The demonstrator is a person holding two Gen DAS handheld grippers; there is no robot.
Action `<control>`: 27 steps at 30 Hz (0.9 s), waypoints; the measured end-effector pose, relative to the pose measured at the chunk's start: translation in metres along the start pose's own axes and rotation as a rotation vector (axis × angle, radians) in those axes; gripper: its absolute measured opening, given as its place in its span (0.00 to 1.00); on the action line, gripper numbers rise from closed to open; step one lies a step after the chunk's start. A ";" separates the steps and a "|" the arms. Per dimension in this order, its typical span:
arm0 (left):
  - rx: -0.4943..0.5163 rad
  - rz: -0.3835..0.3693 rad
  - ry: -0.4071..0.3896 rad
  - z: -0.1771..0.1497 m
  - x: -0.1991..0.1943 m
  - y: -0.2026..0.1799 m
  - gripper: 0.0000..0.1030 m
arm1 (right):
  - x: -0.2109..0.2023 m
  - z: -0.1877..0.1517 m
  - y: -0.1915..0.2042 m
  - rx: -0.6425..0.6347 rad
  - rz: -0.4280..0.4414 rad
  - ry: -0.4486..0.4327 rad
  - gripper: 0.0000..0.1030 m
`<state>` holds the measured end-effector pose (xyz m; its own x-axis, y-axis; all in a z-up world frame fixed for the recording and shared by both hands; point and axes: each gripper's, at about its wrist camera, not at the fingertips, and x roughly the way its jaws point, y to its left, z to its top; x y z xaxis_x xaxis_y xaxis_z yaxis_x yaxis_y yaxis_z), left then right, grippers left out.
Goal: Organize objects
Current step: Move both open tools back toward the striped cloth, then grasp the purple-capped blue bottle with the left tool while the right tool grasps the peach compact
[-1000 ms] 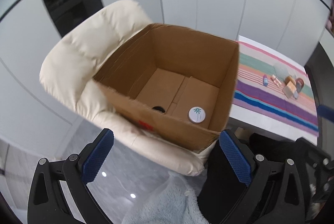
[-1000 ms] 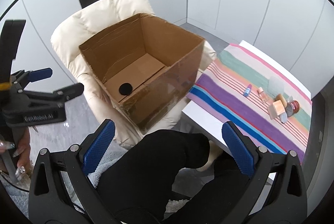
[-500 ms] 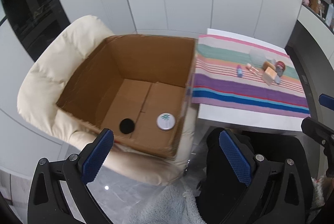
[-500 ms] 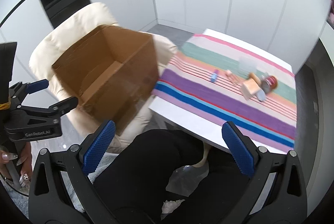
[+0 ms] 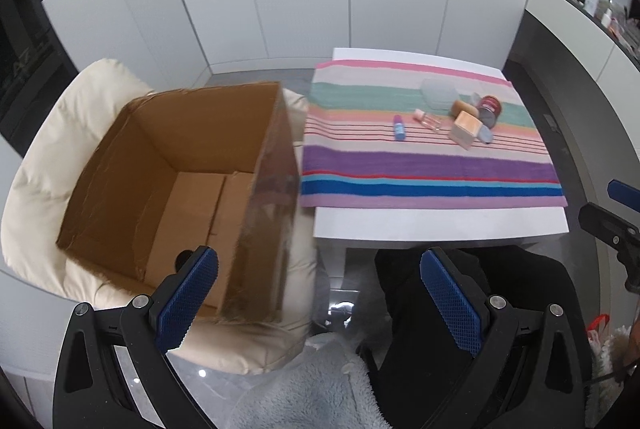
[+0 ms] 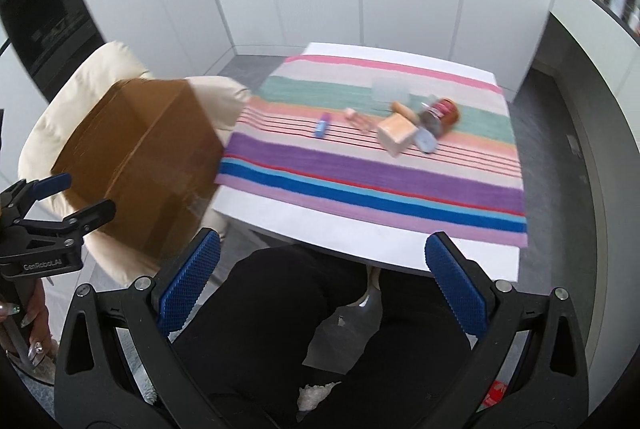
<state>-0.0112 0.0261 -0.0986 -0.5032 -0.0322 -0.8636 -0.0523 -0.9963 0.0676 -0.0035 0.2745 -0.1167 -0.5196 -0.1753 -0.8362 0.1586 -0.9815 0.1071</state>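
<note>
Cardboard box (image 5: 180, 181) on cream chair (image 5: 48, 157) – small items on striped cloth (image 5: 432, 165); left gripper (image 5: 318, 303) & right gripper (image 6: 320, 281) both spread wide, empty.

Black angular frames on both tools. Left hand-held gripper (image 5: 318, 293): two fingers faced with blue cross-hatched rubber pads (image 5: 188, 303), silver round screw heads along the black arms. Right hand-held gripper (image 6: 320, 281): same black frame, same blue textured pads (image 6: 454, 289), silver screws at the joints. From the right wrist view, white lettering "GenRobot.AI" on the left tool's black body, blue tip on one finger. Bare skin on the hand (image 6: 32, 321) below it, long decorated nails. Black trousers over the legs (image 6: 320, 329).
</note>
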 end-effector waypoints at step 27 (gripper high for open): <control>0.051 -0.075 0.105 0.125 0.141 -0.095 0.99 | 0.109 0.042 -0.108 0.108 -0.026 0.034 1.00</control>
<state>-0.1847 0.1257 -0.1646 -0.4034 0.0318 -0.9145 -0.1318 -0.9910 0.0236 -0.1122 0.3582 -0.1968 -0.4930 -0.1491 -0.8572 0.0535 -0.9885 0.1411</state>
